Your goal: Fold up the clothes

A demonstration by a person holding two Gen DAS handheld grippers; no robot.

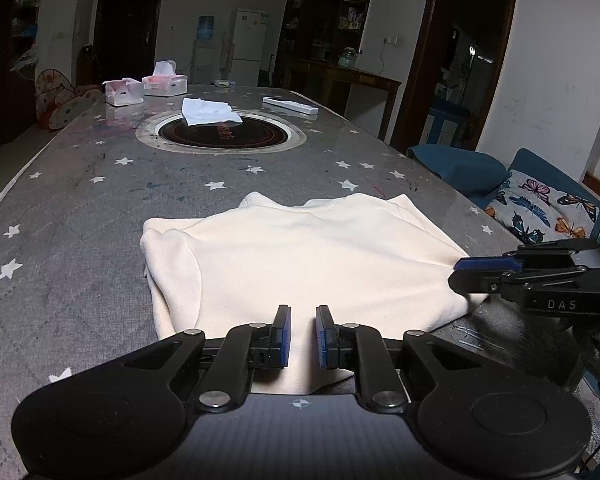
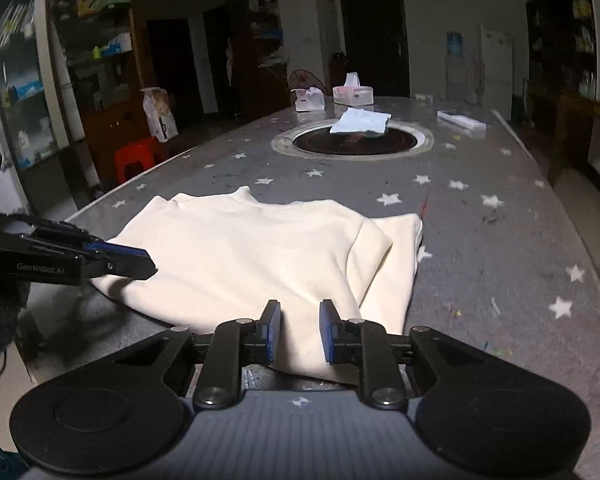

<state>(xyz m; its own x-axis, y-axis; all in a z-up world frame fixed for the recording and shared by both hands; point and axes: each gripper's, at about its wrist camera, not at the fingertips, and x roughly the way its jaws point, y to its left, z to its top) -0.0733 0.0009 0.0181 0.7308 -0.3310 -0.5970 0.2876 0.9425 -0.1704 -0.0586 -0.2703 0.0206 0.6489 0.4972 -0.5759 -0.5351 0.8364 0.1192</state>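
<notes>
1. On the near end of the table (image 1: 80, 200) the cream top (image 1: 300, 248) lay flat, with its collar toward the far side and its hem toward the camera.
2. Both side parts looked already turned in over the body: one lay as a flap along the left edge in the left wrist view, and the other lay the same way along the right edge in the right wrist view. I judged this step as done.
3. No crosswise fold was made yet; the top kept its whole length from hem to collar.
4. The left gripper (image 1: 303, 336) stood at the near hem, jaws narrowed, with cloth running through the gap. It seemed to pinch the hem.
5. The right gripper (image 2: 300, 334) stood at the same hem, further to the right, also narrowed on cloth. From the side, its tips met the corner of the top.
6. What was left, in my judgement: to carry the hem up toward the collar, maybe one more fold after that, and then to smooth the pile. The task was perhaps half done.
</notes>
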